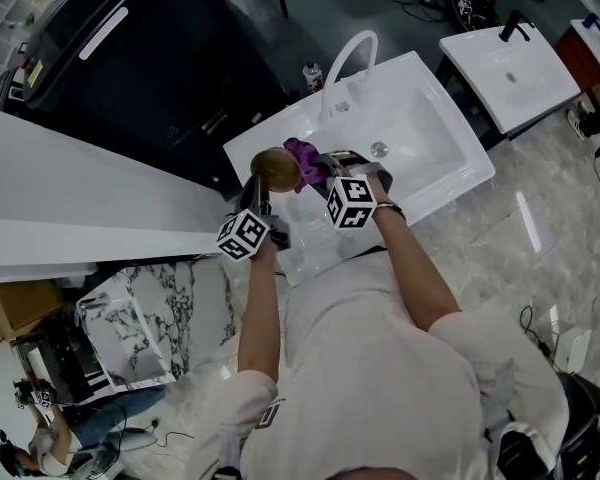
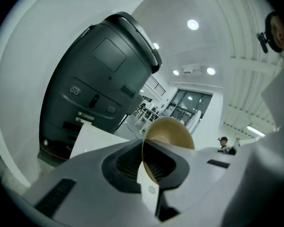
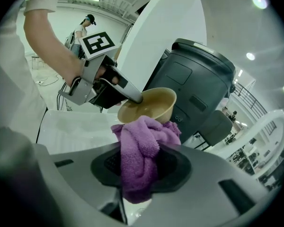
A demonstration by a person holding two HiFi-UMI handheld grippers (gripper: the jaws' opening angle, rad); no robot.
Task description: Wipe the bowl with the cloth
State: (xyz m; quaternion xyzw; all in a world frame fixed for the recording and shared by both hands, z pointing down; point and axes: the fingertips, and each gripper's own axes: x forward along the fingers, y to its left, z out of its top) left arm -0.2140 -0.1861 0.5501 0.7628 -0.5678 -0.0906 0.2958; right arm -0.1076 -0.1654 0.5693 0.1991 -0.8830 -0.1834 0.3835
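Over the white sink (image 1: 435, 153) I hold a tan bowl (image 1: 277, 168) tipped on its side. My left gripper (image 1: 264, 192) is shut on its rim; in the left gripper view the thin rim (image 2: 143, 161) runs between the two pads and the bowl (image 2: 173, 130) rises beyond them. My right gripper (image 1: 321, 169) is shut on a bunched purple cloth (image 1: 304, 154). In the right gripper view the cloth (image 3: 139, 152) fills the jaws and its top touches the bowl (image 3: 154, 105) at the lower outer wall, with the left gripper (image 3: 132, 96) clamped on the bowl's near rim.
A curved white faucet (image 1: 346, 60) stands at the sink's back edge, with a small bottle (image 1: 311, 73) beside it. A big dark grey machine (image 3: 199, 86) stands behind the sink. A second white basin (image 1: 508, 71) lies to the right, a long white counter (image 1: 80, 203) to the left.
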